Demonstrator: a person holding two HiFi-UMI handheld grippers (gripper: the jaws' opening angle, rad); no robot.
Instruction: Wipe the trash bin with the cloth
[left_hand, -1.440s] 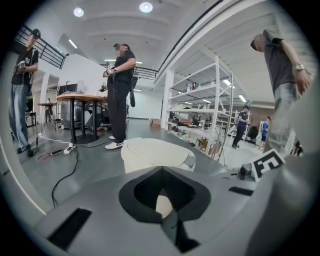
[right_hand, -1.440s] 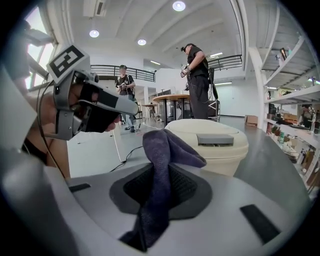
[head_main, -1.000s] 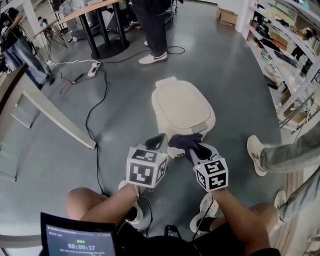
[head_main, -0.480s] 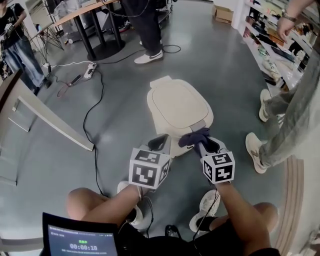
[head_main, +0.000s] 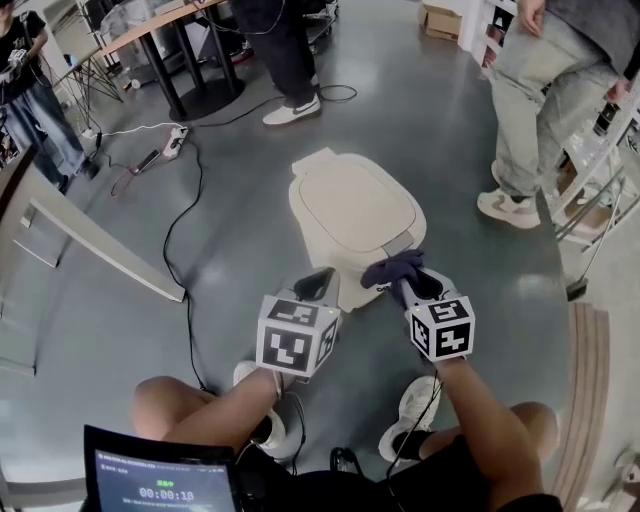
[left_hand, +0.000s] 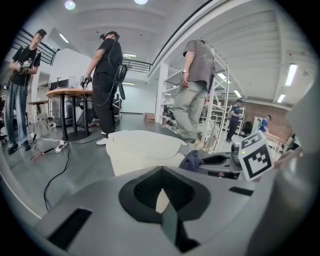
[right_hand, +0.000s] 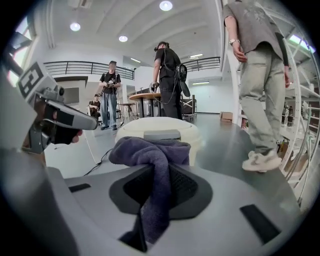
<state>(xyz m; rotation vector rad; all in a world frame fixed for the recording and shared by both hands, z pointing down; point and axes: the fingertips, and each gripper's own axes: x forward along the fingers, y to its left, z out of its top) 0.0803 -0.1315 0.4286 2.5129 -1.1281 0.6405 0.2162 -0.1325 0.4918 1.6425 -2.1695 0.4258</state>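
Right gripper (head_main: 405, 283) clamps the cloth (head_main: 392, 270) by one narrow fold at the trash bin (head_main: 350, 205), left gripper (head_main: 315, 285) closed, empty; wiping drag may pull the cloth loose or slide the unbraced bin.

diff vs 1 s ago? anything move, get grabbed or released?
The right tool, still shut on the cloth, slid right along the near edge of the trash bin. A bystander walked in at upper right. No grab or release; the left tool and the bin barely moved.
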